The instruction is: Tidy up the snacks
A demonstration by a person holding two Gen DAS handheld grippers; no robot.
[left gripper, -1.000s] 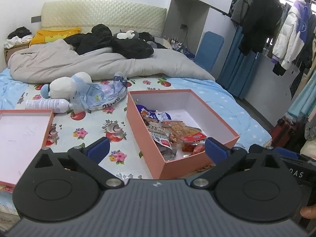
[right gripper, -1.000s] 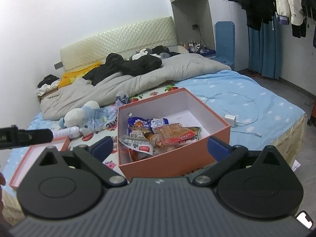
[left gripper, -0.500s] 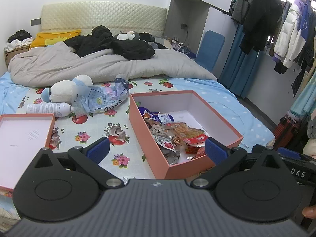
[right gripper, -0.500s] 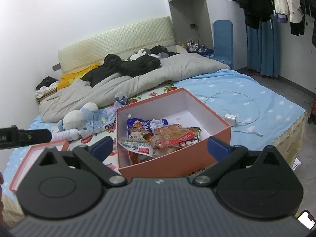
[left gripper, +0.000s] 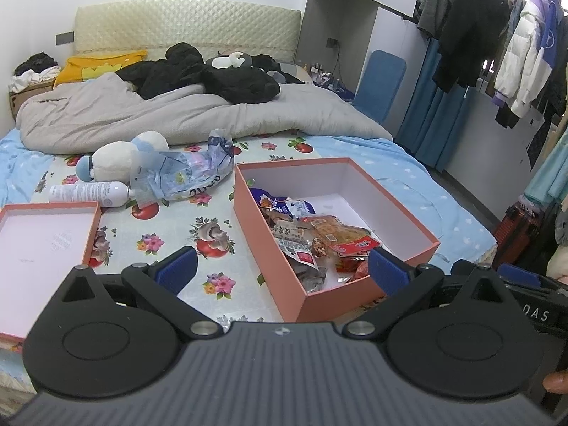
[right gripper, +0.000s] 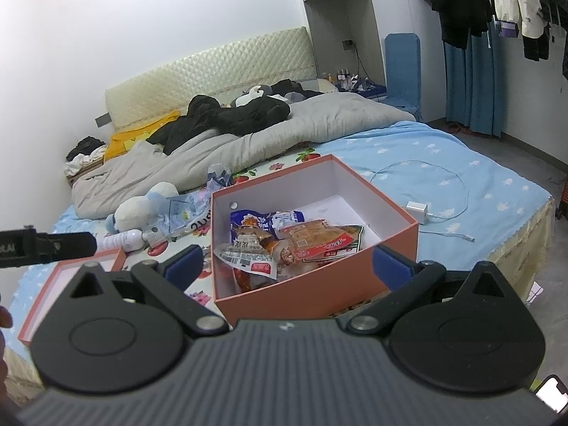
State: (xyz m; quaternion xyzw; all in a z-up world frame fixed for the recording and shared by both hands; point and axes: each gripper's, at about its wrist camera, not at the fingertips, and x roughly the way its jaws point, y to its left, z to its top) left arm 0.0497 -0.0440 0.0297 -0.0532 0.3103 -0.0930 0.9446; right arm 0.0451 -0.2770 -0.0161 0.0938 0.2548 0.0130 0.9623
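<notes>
Seemingly between moves, the left hand-held gripper [left gripper: 280, 269] sits at lower centre of the left wrist view, fingers spread wide and empty. Right of centre, the orange box [left gripper: 269, 248] rests on the bed [left gripper: 213, 248] with the snack packets [left gripper: 312, 238] heaped at its near end; its lid [left gripper: 85, 241] lies open-side-up at left, likely set aside for access. From the right wrist view, the right hand-held gripper [right gripper: 287, 262] is likewise spread and holding nothing, framing the box's [right gripper: 319, 291] near corner at centre, probably lined up to reach the packets [right gripper: 284, 238]. A charger cable [right gripper: 443, 191] loops at right.
</notes>
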